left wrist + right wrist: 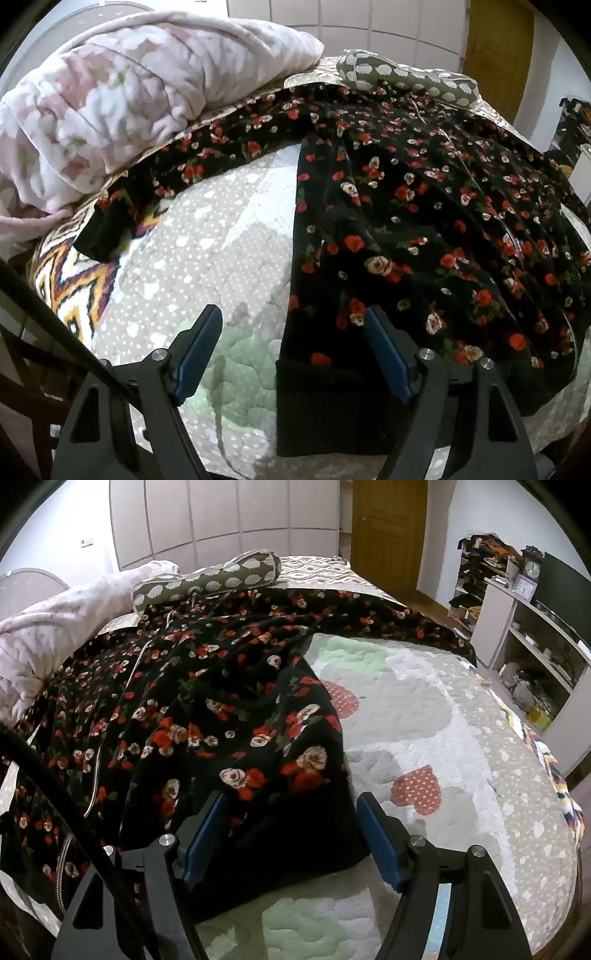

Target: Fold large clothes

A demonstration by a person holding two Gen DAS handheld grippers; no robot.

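A large black jacket printed with red and cream roses lies spread on the quilted bed cover, zipper up. One sleeve reaches left and ends in a black cuff. My left gripper is open low over the jacket's black ribbed hem corner; the corner lies between the jaws and the pads do not press it. In the right wrist view the jacket fills the left half, its other sleeve stretched right. My right gripper is open over the opposite hem corner, not pressing it.
A pink fluffy blanket is heaped at the head of the bed beside a spotted bolster. A zigzag throw hangs over the bed's edge. Heart-patterned quilt lies bare to the right. Shelving and a wooden door stand beyond.
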